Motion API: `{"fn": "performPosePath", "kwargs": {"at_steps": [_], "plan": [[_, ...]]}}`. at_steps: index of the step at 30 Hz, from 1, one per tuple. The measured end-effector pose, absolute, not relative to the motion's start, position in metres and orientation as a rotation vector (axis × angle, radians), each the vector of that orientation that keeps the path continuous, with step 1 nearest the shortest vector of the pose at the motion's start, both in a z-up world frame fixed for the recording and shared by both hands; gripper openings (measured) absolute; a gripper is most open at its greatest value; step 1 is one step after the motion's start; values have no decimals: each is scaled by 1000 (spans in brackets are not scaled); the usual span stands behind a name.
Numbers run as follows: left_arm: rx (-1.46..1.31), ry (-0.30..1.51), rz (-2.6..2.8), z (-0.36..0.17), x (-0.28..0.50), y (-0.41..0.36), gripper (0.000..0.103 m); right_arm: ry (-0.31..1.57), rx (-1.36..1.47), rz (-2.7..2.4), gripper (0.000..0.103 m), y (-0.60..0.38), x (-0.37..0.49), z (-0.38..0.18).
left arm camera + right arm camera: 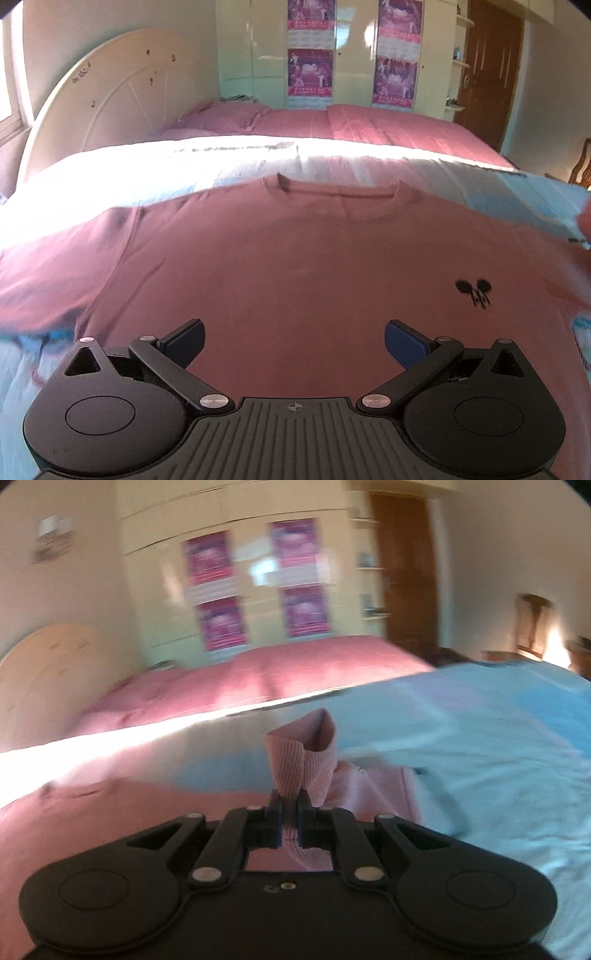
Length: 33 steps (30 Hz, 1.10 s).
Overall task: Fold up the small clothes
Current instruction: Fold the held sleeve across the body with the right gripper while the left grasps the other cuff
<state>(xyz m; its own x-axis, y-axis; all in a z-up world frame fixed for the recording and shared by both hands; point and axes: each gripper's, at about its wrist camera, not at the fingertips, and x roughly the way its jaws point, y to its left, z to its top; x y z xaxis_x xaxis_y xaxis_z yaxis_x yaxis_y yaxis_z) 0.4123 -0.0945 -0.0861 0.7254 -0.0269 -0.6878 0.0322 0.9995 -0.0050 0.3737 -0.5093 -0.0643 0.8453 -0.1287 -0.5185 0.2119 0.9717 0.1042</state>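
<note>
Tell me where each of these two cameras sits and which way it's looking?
Left wrist: on the left gripper, looking along its open fingers over the flat pink T-shirt.
Right wrist: on the right gripper, fingers shut on the shirt's sleeve.
Shared: shirt, bed, postered wardrobe.

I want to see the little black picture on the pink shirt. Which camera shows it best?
The left wrist view. The pink shirt lies spread flat there, and the black picture shows plainly on its right side. The right wrist view is blurry and shows only a shirt edge pinched in the right gripper; no picture appears.
</note>
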Motion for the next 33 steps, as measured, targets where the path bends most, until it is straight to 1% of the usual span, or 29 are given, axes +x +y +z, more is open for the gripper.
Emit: {"fn": "performPosePath", "kwargs": {"at_steps": [4,10,15,16,17,18,19,20,21,22,23,24,25,30,31,32,33], "plan": [[-51,751,-46,-87,423,-68,103,572,96,-34,7,-423,399,-71],[-59,763,-43,-99,427,-26,103,663,-8,132,8,-304,427,-102],[-73,760,-63,-106,433,-1,103,721,-50,172,8,-259,442,-127],[-68,758,-69,-107,436,0,103,733,-61,180,15,-253,443,-131],[-62,755,-80,-108,437,-1,103,752,-77,193,18,-248,443,-137],[-61,751,-96,-108,440,-2,103,735,-105,198,28,-242,439,-140],[-63,749,-111,-108,441,-4,103,723,-125,211,46,-236,433,-140],[-65,748,-126,-108,444,-8,103,719,-114,231,49,-237,431,-137],[-72,746,-148,-109,448,-13,103,696,-86,237,47,-241,428,-133],[-84,743,-172,-109,453,-18,103,668,-55,217,35,-249,421,-128],[-100,741,-204,-110,458,-28,103,660,-38,188,22,-258,415,-123],[-114,743,-234,-111,464,-36,103,663,-16,132,0,-269,412,-121],[-124,745,-261,-112,467,-46,103,666,14,76,2,-281,409,-119],[-112,790,-357,-130,495,-103,101,667,92,-115,2,-330,387,-110],[-105,807,-356,-133,502,-112,86,664,101,-131,3,-337,383,-108],[-108,822,-365,-136,507,-120,78,656,105,-148,3,-342,376,-106],[-108,835,-377,-138,512,-127,64,651,109,-166,4,-347,370,-104]]}}
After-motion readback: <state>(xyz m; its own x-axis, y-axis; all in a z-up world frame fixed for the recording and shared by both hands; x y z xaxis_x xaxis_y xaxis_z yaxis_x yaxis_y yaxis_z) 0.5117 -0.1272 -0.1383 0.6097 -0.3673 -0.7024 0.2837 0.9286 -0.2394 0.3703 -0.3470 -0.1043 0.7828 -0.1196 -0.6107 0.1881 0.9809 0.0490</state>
